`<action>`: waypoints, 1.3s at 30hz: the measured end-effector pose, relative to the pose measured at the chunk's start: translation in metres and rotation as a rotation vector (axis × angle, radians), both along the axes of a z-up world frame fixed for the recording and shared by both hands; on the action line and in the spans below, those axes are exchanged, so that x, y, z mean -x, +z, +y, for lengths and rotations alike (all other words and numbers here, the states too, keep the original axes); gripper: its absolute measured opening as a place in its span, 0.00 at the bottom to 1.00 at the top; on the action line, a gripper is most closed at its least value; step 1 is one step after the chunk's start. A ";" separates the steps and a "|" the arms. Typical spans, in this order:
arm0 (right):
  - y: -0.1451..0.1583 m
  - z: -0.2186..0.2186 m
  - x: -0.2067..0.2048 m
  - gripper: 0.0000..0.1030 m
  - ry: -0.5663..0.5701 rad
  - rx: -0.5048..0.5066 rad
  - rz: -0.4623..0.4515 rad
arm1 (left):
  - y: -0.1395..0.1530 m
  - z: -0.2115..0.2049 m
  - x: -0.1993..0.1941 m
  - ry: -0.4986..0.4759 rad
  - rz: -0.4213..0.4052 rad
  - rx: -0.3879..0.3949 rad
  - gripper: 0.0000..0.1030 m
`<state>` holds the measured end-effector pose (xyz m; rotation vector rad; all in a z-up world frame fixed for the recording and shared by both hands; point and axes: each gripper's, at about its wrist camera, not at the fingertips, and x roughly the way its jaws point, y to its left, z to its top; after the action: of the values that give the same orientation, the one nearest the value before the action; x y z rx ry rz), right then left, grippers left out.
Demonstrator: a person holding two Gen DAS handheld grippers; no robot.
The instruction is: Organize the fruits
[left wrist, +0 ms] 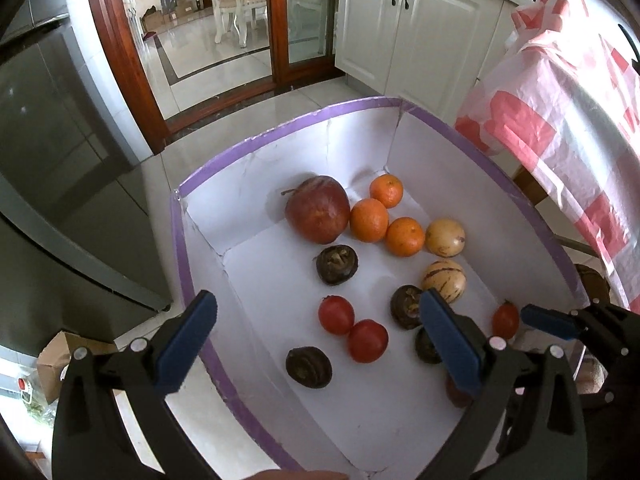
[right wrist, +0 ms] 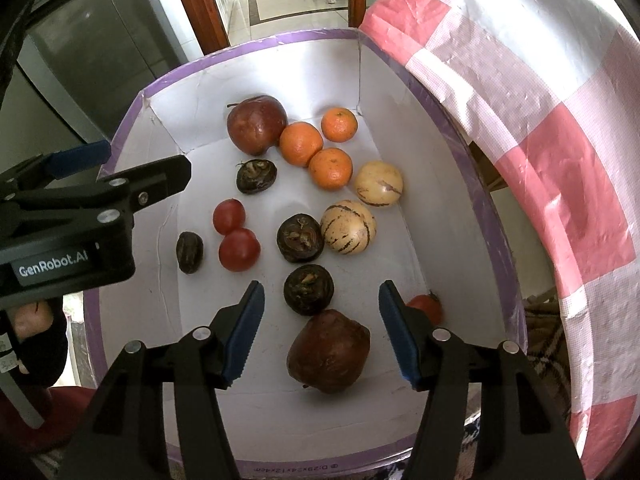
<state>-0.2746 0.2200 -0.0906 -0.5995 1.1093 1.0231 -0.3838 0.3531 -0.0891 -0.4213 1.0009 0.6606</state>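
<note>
A white box with a purple rim (left wrist: 208,168) (right wrist: 168,76) holds the fruit. At its far end lie a red apple (left wrist: 318,208) (right wrist: 256,122) and three oranges (left wrist: 370,220) (right wrist: 300,144). Two pale striped melons (right wrist: 348,228), several dark brown fruits (right wrist: 300,238) and red tomatoes (left wrist: 367,340) (right wrist: 239,249) are spread over the middle. My left gripper (left wrist: 320,300) (right wrist: 132,164) hangs open wide above the box's left side, with nothing between its jaws. My right gripper (right wrist: 320,292) stands open over a dark red apple (right wrist: 328,350); its pads are clear of the apple.
A pink-and-white checked plastic cloth (left wrist: 560,100) (right wrist: 520,120) drapes close along the box's right side. A grey refrigerator (left wrist: 60,160) stands to the left, with white cabinets (left wrist: 400,20) beyond. A small cardboard box (left wrist: 56,364) sits on the tiled floor at the left.
</note>
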 end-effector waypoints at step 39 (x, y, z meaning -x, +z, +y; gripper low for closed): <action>-0.003 -0.001 -0.001 0.68 -0.003 0.001 0.009 | -0.011 0.006 -0.003 -0.008 0.016 0.025 0.98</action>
<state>-0.2739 0.2192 -0.0938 -0.5942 1.1178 1.0240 -0.3807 0.3593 -0.0997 -0.4340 1.0260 0.6453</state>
